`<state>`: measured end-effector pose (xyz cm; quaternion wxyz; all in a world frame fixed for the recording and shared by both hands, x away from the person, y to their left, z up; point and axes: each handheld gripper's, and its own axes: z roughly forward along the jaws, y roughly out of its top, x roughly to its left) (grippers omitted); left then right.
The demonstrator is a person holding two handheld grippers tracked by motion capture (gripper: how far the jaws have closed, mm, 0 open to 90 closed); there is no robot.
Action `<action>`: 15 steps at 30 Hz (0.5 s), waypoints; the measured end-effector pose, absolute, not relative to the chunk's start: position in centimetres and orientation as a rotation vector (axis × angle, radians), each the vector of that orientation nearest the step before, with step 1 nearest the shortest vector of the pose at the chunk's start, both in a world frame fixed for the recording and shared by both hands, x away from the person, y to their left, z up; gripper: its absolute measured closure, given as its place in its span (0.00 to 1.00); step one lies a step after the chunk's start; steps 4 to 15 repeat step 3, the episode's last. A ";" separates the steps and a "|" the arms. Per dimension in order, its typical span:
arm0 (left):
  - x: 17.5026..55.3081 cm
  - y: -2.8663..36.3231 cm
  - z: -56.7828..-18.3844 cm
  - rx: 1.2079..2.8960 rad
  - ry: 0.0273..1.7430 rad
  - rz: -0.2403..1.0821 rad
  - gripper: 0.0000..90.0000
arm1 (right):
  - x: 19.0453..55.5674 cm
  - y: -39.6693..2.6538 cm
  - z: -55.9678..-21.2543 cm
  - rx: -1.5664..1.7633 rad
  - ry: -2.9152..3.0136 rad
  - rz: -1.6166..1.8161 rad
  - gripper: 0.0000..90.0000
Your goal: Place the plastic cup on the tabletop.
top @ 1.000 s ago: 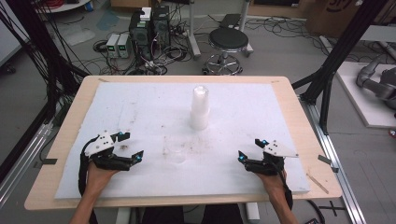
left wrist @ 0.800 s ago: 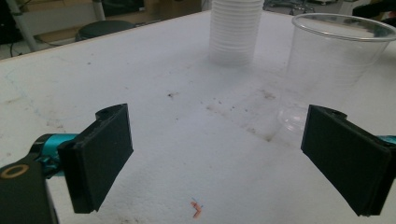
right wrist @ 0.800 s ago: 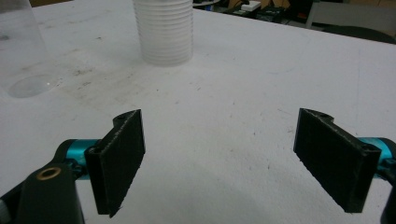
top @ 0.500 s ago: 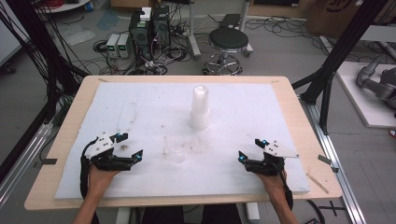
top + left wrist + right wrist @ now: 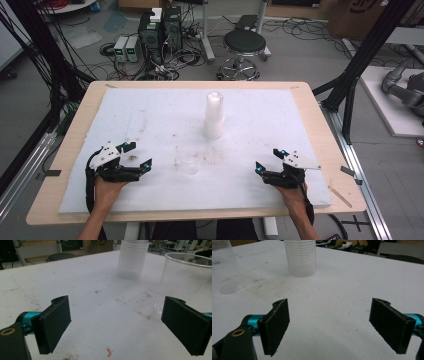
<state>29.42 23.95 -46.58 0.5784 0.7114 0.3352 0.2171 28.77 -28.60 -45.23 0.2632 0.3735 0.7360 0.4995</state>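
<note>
Grippers (image 5: 131,159) unmoved, jaws wide as before

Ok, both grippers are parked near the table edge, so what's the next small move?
Probably ease the left gripper toward the single clear cup. Its jaws are open and empty, and that cup stands nearest, in front of the cup stack.

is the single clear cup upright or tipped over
Upright: the clear cup stands on its base on the white mat, open rim up, empty.

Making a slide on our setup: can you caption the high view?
Two open claws, left and right, rest on a white mat flanking a clear cup and cup stack.
</note>
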 end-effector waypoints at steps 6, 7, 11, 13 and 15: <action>29.4 24.0 -46.6 1.655 0.789 0.509 0.10 | 28.7 -28.6 -45.2 1.012 1.987 1.349 0.18; 29.4 24.0 -46.6 1.655 0.789 0.509 0.10 | 28.7 -28.6 -45.2 1.012 1.987 1.349 0.18; 29.4 24.0 -46.6 1.655 0.789 0.509 0.10 | 28.7 -28.6 -45.2 1.012 1.987 1.349 0.18; 29.4 24.0 -46.6 1.655 0.789 0.509 0.10 | 28.7 -28.6 -45.2 1.012 1.987 1.349 0.18; 29.4 24.0 -46.6 1.655 0.789 0.509 0.10 | 28.7 -28.6 -45.2 1.012 1.987 1.349 0.18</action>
